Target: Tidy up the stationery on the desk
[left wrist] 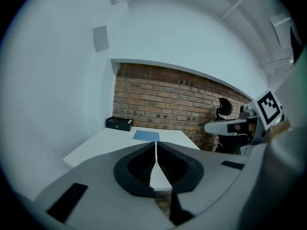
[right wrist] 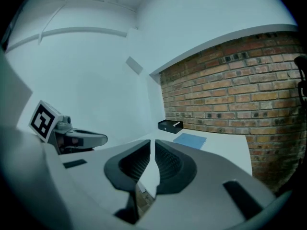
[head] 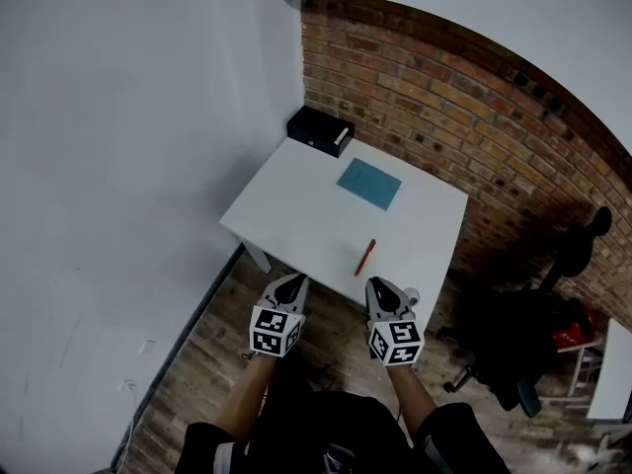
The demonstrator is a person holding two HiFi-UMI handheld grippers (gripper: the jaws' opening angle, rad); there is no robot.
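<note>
Stationery lies on the white desk (head: 286, 215): a red pen (head: 365, 257) near the front edge and a thin blue notebook or sheet (head: 369, 184) mid-desk, with a black box (head: 320, 130) in the far corner. The pen looks light, stiff and apt to roll, so pinch it across the middle. Left gripper (head: 292, 282) and right gripper (head: 379, 286) hang short of the desk, jaws closed together on nothing. A black office chair (head: 553, 284) stands well aside.
</note>
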